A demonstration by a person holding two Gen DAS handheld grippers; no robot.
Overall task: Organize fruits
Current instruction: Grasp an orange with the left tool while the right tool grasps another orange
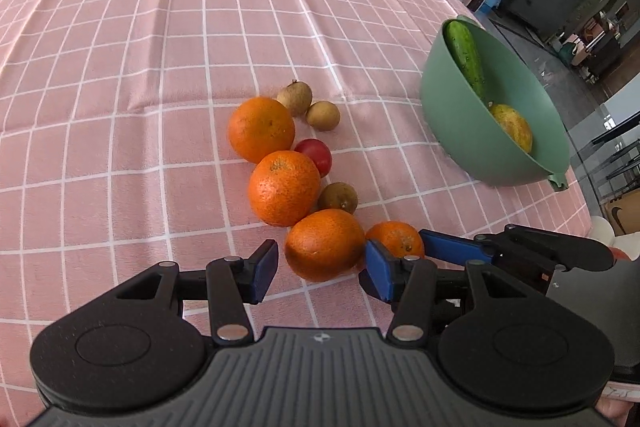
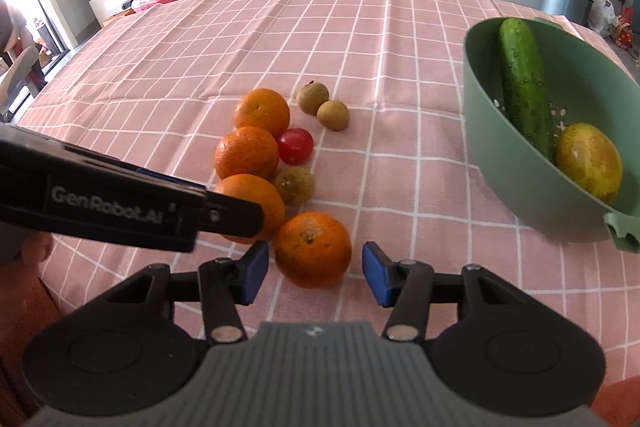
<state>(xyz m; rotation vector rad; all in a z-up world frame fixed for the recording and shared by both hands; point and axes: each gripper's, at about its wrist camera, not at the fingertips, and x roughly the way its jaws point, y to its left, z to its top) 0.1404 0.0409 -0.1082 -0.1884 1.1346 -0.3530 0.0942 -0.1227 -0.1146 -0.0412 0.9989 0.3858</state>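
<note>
So we see a pink checked tablecloth [image 2: 360, 39], then a green bowl [image 2: 492, 155] at its right side holding a cucumber [image 2: 524, 87] and a yellowish fruit [image 2: 588, 161]. Four oranges sit mid-cloth with a tomato [image 2: 295, 145] and three small brown fruits. Our left gripper [image 1: 322, 267] is spread around the third orange [image 1: 324, 245], not clamped. Our right gripper [image 2: 316, 265] is spread around the nearest orange [image 2: 313, 249], pads apart from it.

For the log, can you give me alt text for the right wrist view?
The open right gripper brackets an orange on a pink checked tablecloth, its blue fingers on either side without touching. Behind lie more oranges, a red tomato and small brown fruits; a green bowl at right holds a cucumber.
</note>
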